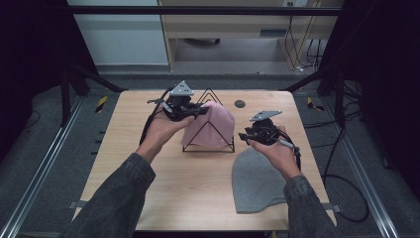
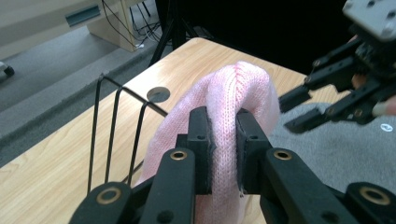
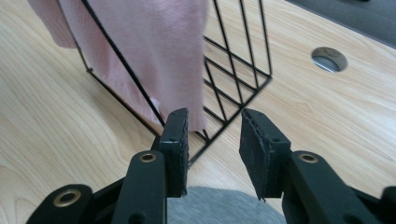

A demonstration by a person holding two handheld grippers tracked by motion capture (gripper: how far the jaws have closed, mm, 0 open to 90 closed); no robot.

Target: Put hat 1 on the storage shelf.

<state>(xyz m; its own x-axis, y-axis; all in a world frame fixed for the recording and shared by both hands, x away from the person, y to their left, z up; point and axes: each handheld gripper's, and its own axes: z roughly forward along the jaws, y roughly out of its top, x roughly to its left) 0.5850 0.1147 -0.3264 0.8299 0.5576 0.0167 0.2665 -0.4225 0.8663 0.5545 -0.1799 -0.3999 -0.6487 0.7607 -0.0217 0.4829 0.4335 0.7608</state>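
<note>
Black wire rack [image 1: 210, 130] blocks mid-table; bare wood [image 1: 163, 183] at front-left is free

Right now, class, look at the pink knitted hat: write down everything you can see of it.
The pink hat is a soft ribbed knit with a rounded crown. It hangs draped over a black wire rack shaped like a triangle, near the far middle of the wooden table. The left gripper is shut on a fold of its knit, pinching it between both pads. The right gripper stands open near its lower edge without touching it.
</note>
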